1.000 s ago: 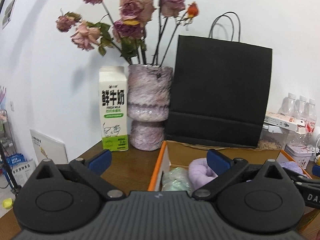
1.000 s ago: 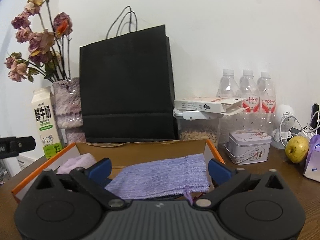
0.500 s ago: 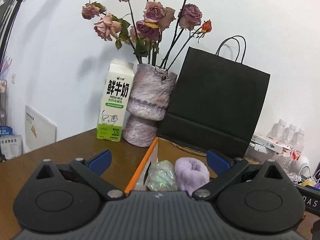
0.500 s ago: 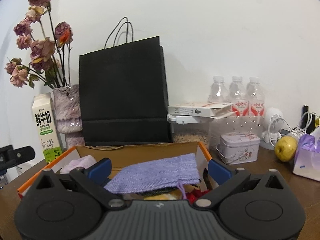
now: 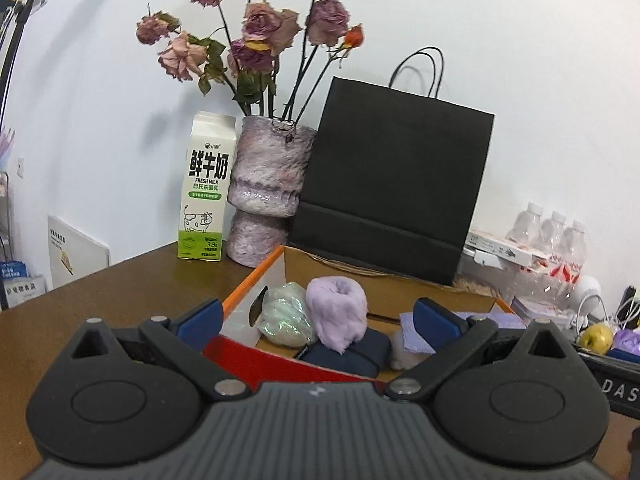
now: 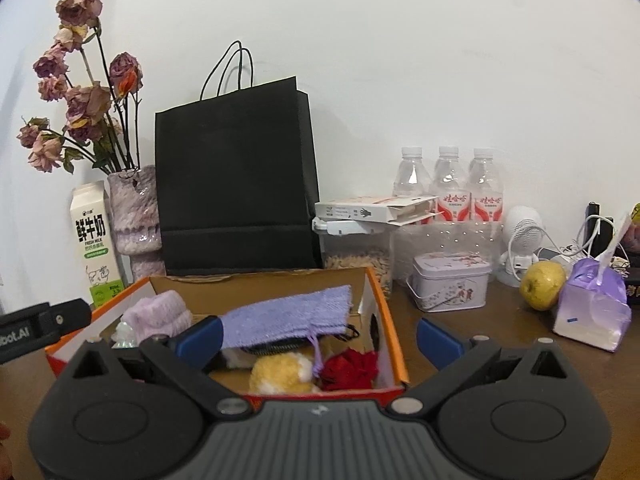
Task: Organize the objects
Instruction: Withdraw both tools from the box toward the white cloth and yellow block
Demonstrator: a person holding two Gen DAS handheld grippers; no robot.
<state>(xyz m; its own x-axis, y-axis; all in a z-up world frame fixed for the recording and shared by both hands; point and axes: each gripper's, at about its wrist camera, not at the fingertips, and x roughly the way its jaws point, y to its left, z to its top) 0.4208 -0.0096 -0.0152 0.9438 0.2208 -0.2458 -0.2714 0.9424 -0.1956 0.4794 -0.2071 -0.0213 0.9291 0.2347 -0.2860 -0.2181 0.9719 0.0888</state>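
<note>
Orange-edged box (image 6: pixel 384 300) before black bag (image 6: pixel 236 176) holds purple pouch (image 6: pixel 288 316), fluffy roll (image 5: pixel 336 312), red item (image 6: pixel 352 368). Left gripper (image 5: pixel 316 316), right gripper (image 6: pixel 318 334) spread wide, empty. Sorting seemingly unfinished: apple (image 6: pixel 543 285) sits right, outside box.

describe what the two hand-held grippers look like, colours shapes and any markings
Both look alike: the left hand-held gripper and right hand-held gripper have a ribbed dark grey body, two black rounded housings with circular discs, angled black link arms with silver pivot bolts, and blue fingertip pads. A small pale logo sits on the ribbed centre. No cables or sleeves are visible.
</note>
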